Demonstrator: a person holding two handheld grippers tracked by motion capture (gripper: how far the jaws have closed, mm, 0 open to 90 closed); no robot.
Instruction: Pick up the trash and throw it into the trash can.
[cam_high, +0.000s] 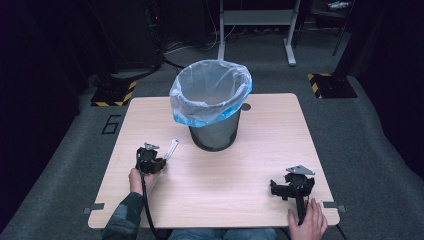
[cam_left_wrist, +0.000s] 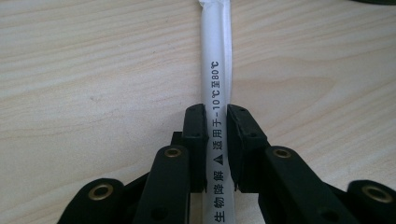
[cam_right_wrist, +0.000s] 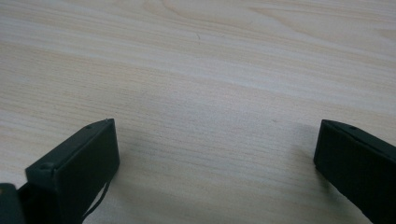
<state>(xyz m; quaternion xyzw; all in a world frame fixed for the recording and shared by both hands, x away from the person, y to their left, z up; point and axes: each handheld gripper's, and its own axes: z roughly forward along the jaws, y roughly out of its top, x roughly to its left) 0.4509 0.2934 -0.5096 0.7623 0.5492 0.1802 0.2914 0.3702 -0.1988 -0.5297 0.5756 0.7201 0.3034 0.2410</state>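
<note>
While the left gripper has its jaws closed against the sides of a wrapped straw lying flat on the table, the hold is narrow. Risk: the slick wrapper slips or pivots on lifting. Lined bin stands ahead of it. Right gripper rests wide apart, holding nothing.

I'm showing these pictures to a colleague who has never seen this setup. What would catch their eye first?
Probably the bin lined with a pale blue-edged bag, standing at the far middle of the wooden table. Next, the left gripper, jaws closed on a white wrapped straw lying on the table near the bin. The right gripper sits open over bare wood at the near right.
</note>
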